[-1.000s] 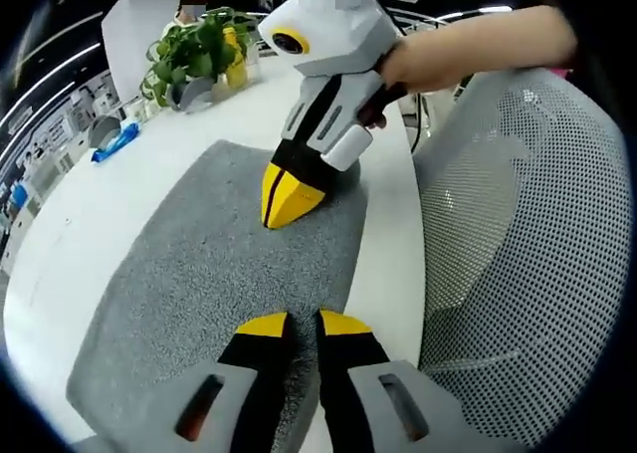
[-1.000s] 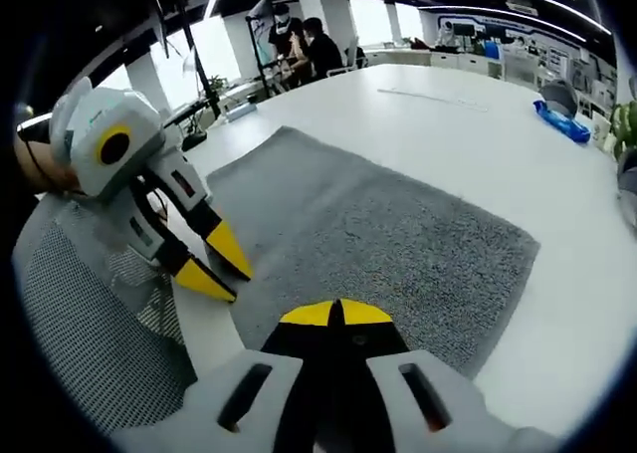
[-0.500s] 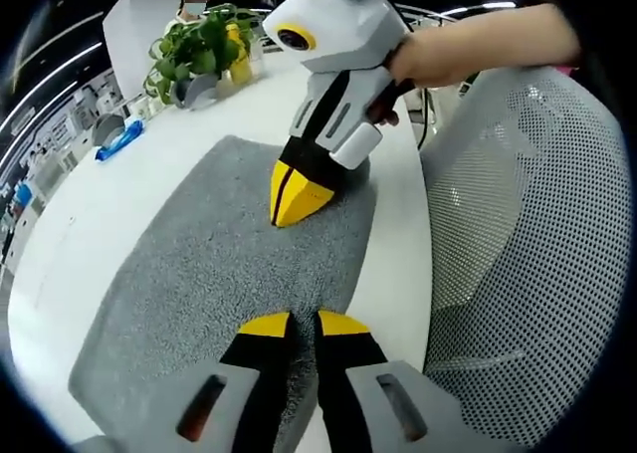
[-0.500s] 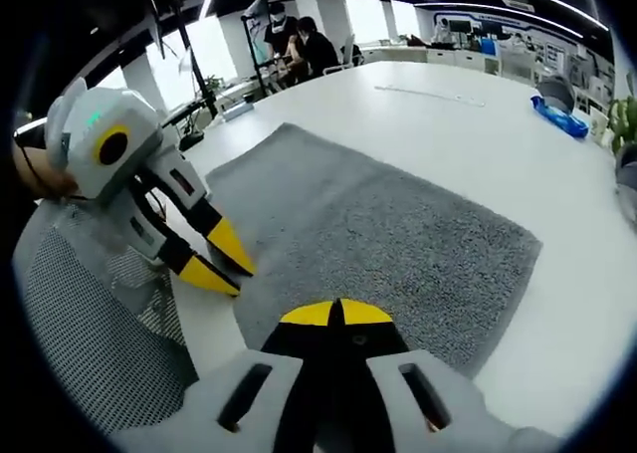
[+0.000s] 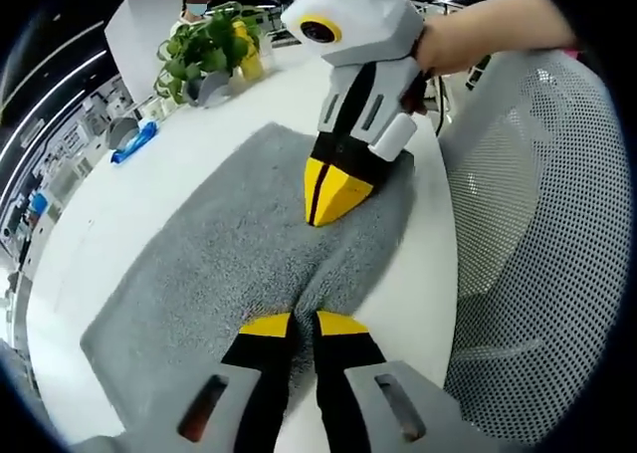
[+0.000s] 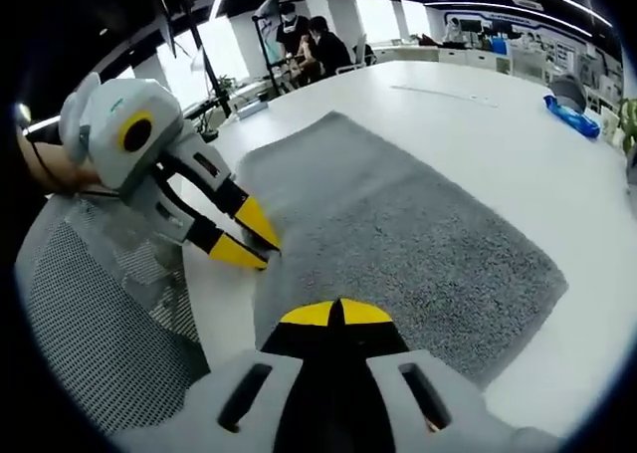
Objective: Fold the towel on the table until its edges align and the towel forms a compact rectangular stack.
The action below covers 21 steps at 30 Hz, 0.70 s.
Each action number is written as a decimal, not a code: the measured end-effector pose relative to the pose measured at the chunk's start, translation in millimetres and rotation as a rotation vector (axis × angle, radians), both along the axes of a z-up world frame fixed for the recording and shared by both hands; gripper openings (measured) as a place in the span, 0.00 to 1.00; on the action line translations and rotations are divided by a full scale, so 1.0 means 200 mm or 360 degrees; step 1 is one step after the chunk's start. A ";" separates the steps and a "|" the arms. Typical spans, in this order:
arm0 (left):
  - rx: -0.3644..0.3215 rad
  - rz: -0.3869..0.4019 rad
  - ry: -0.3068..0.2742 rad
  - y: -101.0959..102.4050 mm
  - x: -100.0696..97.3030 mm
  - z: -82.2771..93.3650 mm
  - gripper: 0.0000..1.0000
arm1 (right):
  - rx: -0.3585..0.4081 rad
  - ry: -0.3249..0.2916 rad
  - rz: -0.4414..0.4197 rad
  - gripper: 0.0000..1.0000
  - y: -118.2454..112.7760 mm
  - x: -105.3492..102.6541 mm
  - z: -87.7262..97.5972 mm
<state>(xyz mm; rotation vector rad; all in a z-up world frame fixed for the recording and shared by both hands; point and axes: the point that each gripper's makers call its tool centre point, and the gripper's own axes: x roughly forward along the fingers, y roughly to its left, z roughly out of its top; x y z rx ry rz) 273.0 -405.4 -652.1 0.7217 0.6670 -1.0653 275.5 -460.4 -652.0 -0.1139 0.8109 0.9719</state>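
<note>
A grey towel lies spread on the white table. Its near long edge runs along the table's edge by the chair. My left gripper is shut on that edge, and the cloth puckers just ahead of its yellow tips. In the right gripper view the left gripper pinches the towel at its near corner. My right gripper is shut on the same edge further along. In the left gripper view the right gripper, held by a hand, presses its closed yellow jaws into the cloth.
A white mesh chair stands against the table edge beside both grippers; the chair also sits at the lower left of the right gripper view. A potted plant and a blue object stand beyond the towel. People sit far back.
Both grippers have pushed forward over the table with the towel's near edge. The cloth now puckers at the left gripper's tips and the edge is drawn in from the table's edge.
</note>
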 end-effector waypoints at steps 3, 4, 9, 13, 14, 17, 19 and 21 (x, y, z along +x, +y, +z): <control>0.0039 0.0010 -0.0047 0.02 0.02 0.00 0.07 | 0.0017 0.0021 0.0033 0.00 0.02 -0.02 0.00; 0.0044 0.0015 -0.0053 0.03 0.03 0.00 0.07 | 0.0018 0.0024 0.0045 0.00 0.03 -0.03 0.00; 0.0058 0.0033 -0.0074 0.04 0.05 0.00 0.07 | 0.0034 0.0040 0.0101 0.00 0.06 -0.06 0.00; 0.0067 0.0038 -0.0088 0.05 0.06 0.00 0.07 | 0.0043 0.0046 0.0136 0.00 0.07 -0.08 0.00; 0.0069 0.0038 -0.0090 0.05 0.06 0.00 0.07 | 0.0044 0.0047 0.0143 0.00 0.07 -0.08 0.00; 0.0065 0.0047 -0.0088 0.06 0.06 0.00 0.07 | 0.0046 0.0050 0.0153 0.00 0.08 -0.08 0.00; 0.0057 0.0054 -0.0083 0.06 0.06 0.00 0.07 | 0.0047 0.0051 0.0158 0.00 0.08 -0.09 0.00; 0.0048 0.0061 -0.0076 0.06 0.06 0.00 0.07 | 0.0048 0.0054 0.0155 0.00 0.08 -0.09 0.00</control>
